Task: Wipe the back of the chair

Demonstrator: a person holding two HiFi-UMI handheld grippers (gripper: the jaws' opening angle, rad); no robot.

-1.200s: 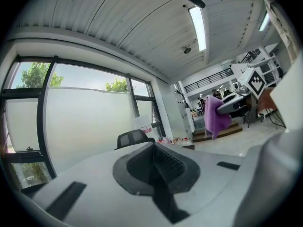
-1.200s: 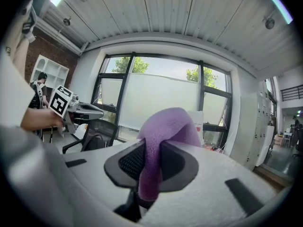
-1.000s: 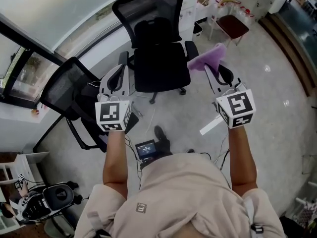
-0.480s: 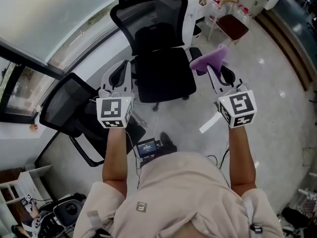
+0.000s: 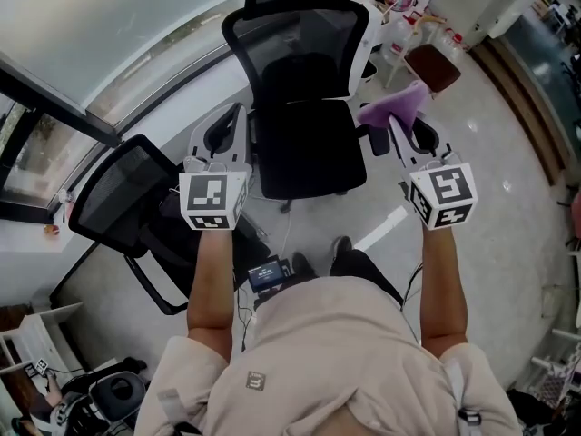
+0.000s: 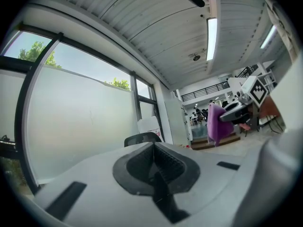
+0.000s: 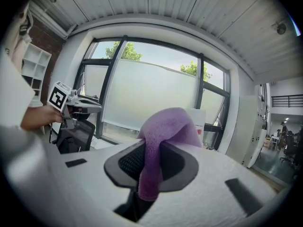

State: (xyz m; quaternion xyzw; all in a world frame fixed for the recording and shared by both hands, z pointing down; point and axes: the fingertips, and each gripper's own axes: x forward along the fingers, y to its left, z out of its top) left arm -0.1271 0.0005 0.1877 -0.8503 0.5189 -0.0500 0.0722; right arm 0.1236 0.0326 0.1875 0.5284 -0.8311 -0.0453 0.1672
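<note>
Stepped closer to the office chair (image 5: pixel 304 143), bringing its mesh back (image 5: pixel 295 34) nearer and more central ahead. Kept the purple cloth (image 5: pixel 397 105) clamped in the right claw (image 5: pixel 401 125), beside the seat, short of the back. Held the left claw (image 5: pixel 232 121) closed, empty. Looked set to start wiping; no contact yet.

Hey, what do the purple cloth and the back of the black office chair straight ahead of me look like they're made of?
Purple cloth: soft, fuzzy fabric, probably microfibre or fleece; it has a matte nap and droops in folds from the right claw.
Chair back: black mesh stretched in a dark rim, likely plastic; the lighter surroundings show faintly through the weave.
</note>
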